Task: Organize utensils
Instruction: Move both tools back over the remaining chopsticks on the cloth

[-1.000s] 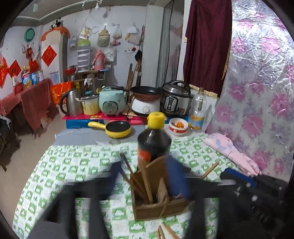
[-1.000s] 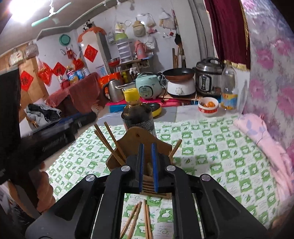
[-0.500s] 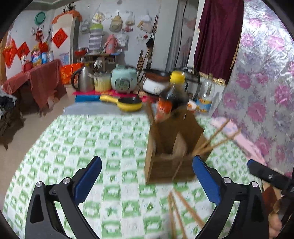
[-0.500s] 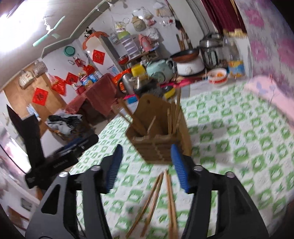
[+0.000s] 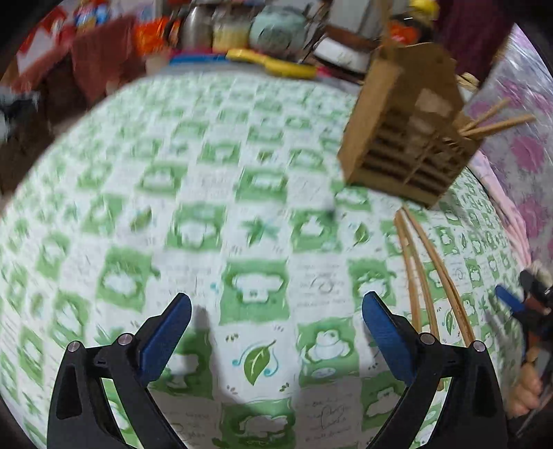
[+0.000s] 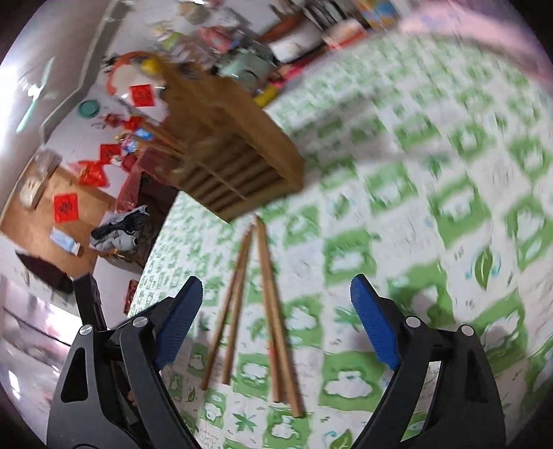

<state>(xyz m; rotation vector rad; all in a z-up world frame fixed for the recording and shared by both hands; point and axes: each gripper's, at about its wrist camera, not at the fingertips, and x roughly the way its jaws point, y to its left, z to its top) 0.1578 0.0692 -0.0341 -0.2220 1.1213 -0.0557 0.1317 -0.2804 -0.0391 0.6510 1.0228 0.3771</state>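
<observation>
A wooden utensil holder [image 5: 408, 138] stands on the green-and-white checked tablecloth [image 5: 214, 221], with chopsticks sticking out of it. It also shows in the right wrist view [image 6: 228, 152]. Several loose wooden chopsticks [image 6: 262, 304] lie on the cloth in front of it; they also show in the left wrist view [image 5: 425, 276]. My left gripper [image 5: 276, 335] is open and empty, low over bare cloth, left of the chopsticks. My right gripper [image 6: 276, 324] is open and empty, its fingers on either side of the loose chopsticks. It shows at the right edge of the left wrist view [image 5: 532, 311].
A yellow pan [image 5: 276, 64], a kettle, a pale green cooker [image 5: 276, 29] and a dark bottle with a yellow cap [image 5: 414, 13] stand behind the table. A pink cloth [image 5: 497, 179] lies at the table's right edge. Both views are blurred.
Both grippers have opened wide, tilted down and dropped toward the tablecloth. The holder has slid to the upper part of each view. The right gripper now straddles the loose chopsticks.
</observation>
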